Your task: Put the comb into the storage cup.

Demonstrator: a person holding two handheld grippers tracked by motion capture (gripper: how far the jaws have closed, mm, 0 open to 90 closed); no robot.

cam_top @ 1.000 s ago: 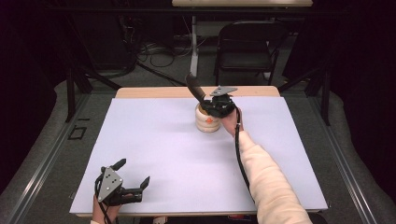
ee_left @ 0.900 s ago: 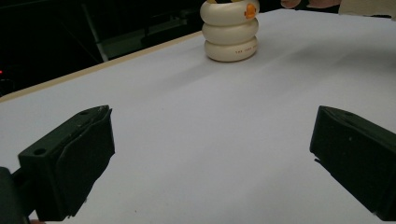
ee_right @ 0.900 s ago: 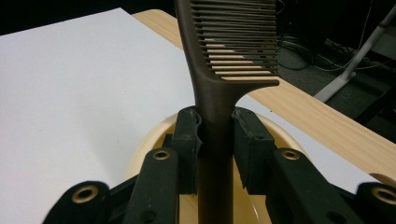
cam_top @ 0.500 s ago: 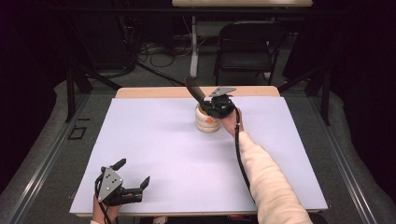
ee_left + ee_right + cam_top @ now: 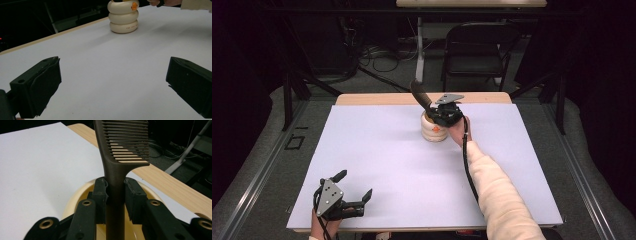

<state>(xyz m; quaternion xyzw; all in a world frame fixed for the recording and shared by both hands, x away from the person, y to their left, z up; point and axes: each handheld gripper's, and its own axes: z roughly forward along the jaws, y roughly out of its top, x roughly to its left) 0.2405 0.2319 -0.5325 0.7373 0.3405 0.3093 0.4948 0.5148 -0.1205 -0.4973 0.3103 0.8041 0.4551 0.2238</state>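
On the white table (image 5: pixel 377 150), right gripper (image 5: pixel 115 192) clamps a comb (image 5: pixel 125 142); left gripper (image 5: pixel 354 192) gapes.

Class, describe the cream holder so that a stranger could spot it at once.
Start at the white table and look to its far edge. There stands the cream holder, just under the right claw clamping a brown comb. Three stacked bulging rings and an orange mark distinguish it.

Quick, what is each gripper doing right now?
Left gripper: jaws wide open, holding nothing, near the table's front edge.
Right gripper: jaws shut on the brown comb, over the cream ringed cup.
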